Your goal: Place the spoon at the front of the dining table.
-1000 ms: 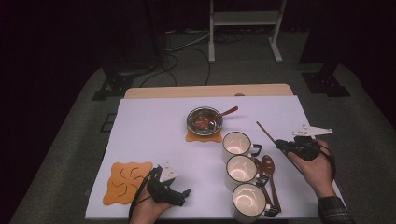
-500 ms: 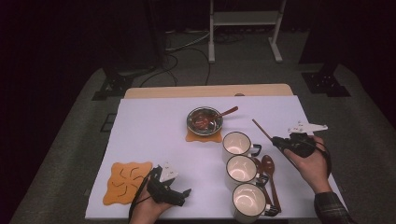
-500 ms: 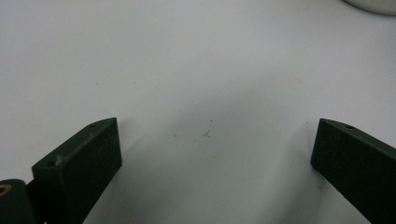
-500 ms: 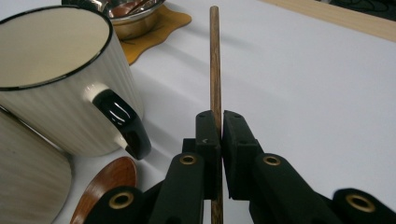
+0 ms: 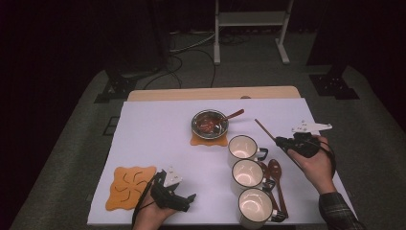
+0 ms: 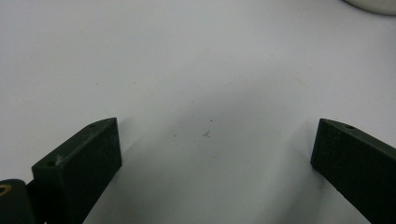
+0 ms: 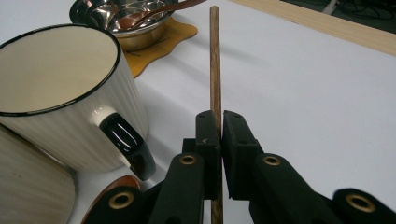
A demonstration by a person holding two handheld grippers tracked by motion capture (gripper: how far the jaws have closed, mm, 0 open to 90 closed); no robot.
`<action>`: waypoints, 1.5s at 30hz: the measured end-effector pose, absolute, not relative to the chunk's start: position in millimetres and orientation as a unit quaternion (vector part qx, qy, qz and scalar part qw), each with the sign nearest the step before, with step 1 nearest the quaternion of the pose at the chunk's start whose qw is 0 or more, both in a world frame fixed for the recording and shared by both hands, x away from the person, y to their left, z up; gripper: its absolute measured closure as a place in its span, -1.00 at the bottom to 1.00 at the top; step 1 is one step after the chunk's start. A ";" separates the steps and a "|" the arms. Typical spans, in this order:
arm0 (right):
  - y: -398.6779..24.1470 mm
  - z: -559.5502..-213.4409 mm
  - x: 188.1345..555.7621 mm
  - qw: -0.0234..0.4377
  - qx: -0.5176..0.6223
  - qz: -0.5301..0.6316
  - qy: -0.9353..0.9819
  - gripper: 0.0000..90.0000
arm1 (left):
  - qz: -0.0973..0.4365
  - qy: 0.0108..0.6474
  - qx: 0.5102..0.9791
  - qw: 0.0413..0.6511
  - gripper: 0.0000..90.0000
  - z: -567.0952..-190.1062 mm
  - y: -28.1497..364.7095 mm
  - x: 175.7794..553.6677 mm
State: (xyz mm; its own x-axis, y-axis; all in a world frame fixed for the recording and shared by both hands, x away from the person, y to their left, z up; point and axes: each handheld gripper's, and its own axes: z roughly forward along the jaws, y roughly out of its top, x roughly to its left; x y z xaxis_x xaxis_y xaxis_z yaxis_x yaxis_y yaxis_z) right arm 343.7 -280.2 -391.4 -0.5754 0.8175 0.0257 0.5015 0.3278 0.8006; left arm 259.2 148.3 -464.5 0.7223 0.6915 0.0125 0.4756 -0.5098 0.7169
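Clamping a wooden stick (image 7: 215,60), the right gripper (image 5: 287,143) hovers at the table's (image 5: 153,124) right, just right of the far mug (image 5: 242,149); the stick slants far-left toward the bowl (image 5: 209,123). Near left, beside the orange mat (image 5: 129,187), the left gripper (image 6: 210,154) rests, jaws wide apart and empty.

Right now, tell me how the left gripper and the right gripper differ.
The left gripper has its jaws spread wide with nothing between them; the right gripper is shut on a wooden stick. The left gripper sits low over the bare white table; the right gripper sits beside the mugs. Both have black jaws.
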 end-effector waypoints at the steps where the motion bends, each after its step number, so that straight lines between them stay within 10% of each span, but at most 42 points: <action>1: -279.6 -391.2 344.2 0.195 0.417 0.403 0.791 0.88 | 0.150 0.341 0.856 0.359 -0.99 -464.5 148.3 259.2; 45: -258.6 -380.1 374.8 0.190 0.403 0.413 0.795 0.88 | 0.150 0.340 0.857 0.358 -0.99 -464.3 148.5 259.3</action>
State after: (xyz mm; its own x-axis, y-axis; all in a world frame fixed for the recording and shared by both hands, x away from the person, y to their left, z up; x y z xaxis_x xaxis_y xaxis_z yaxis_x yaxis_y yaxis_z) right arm 374.8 -258.6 -380.1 -0.6039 0.7964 0.0311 0.4828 0.3346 0.8093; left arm 259.3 148.5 -464.3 0.7236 0.6901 0.0137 0.4752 -0.5125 0.7152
